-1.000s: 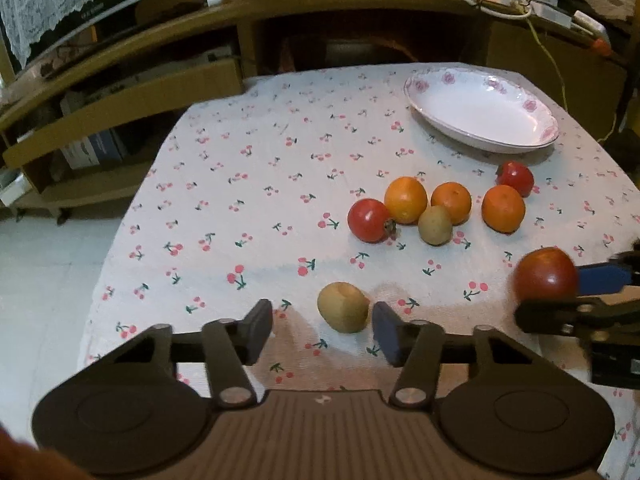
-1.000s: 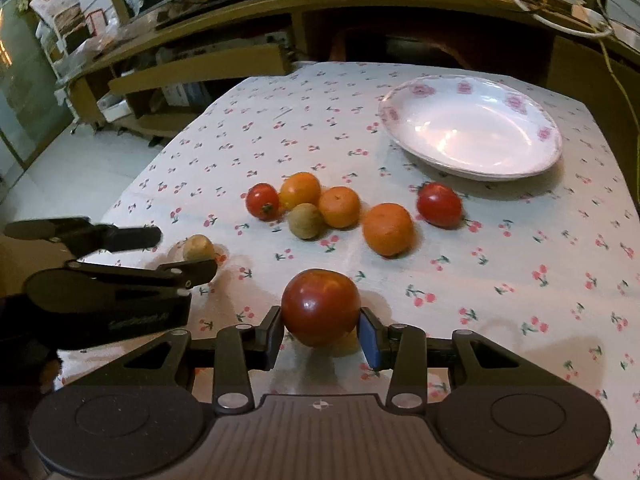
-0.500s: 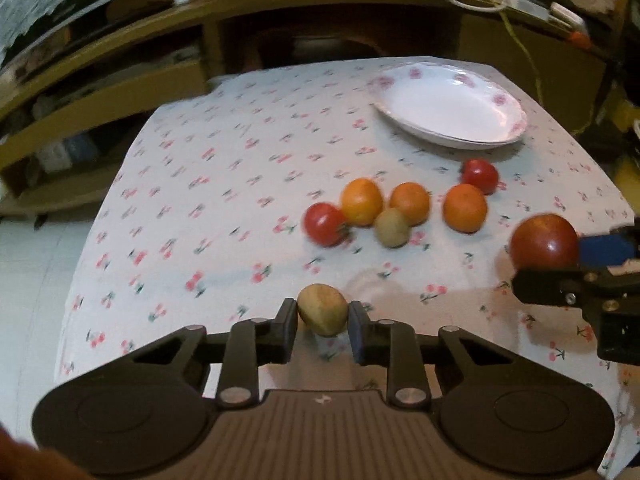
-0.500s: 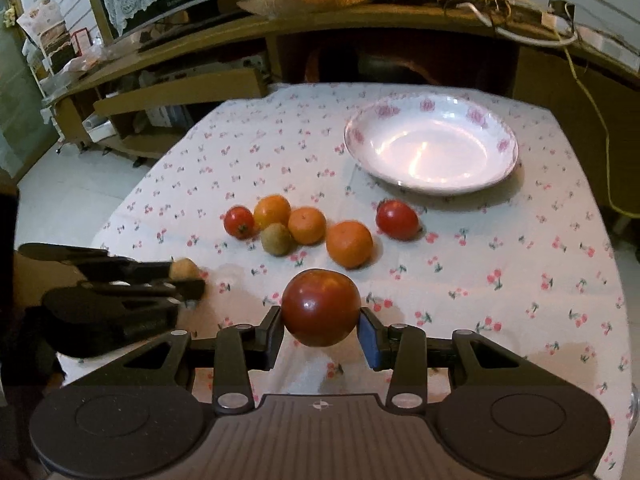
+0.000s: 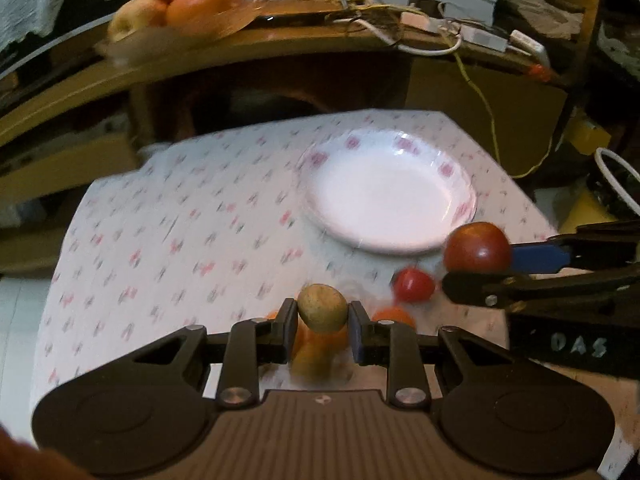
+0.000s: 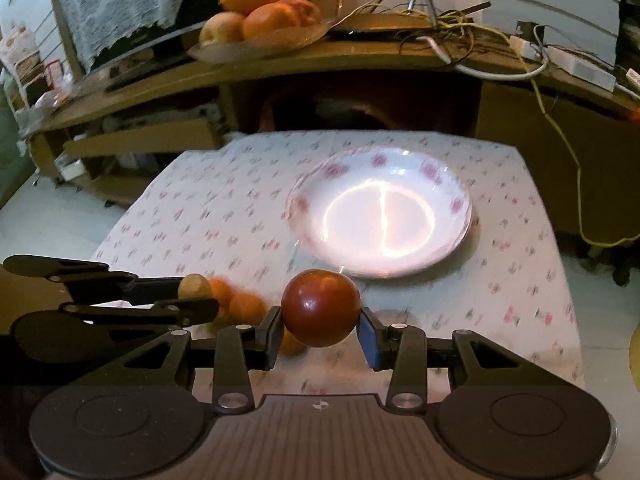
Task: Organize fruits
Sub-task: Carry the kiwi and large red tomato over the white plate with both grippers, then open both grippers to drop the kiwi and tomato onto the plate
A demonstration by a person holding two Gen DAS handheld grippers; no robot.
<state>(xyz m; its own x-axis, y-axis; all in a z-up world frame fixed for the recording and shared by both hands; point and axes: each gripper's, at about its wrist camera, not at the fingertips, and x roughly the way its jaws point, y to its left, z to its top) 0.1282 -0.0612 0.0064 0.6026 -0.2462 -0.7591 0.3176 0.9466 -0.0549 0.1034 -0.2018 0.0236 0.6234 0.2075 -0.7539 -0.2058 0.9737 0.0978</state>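
My left gripper [image 5: 322,322] is shut on a brown kiwi [image 5: 322,307] and holds it in the air above the fruit pile. My right gripper [image 6: 320,330] is shut on a dark red apple [image 6: 321,307], also lifted; it shows at the right of the left wrist view [image 5: 477,247]. An empty white plate with pink flowers [image 5: 390,196] [image 6: 380,210] sits ahead on the cherry-print tablecloth [image 6: 224,216]. A small red tomato [image 5: 413,285] and oranges [image 5: 390,316] [image 6: 240,304] lie below the grippers, partly hidden.
A wooden desk [image 6: 360,60] stands behind the table with a dish of oranges and apples [image 6: 260,16] and tangled cables [image 6: 480,40]. The left gripper shows at the left of the right wrist view [image 6: 188,296]. The tablecloth drops off at the left and right edges.
My left gripper closed on the kiwi and lifted it off the cloth. Both grippers have moved forward and up toward the plate with their fruit.
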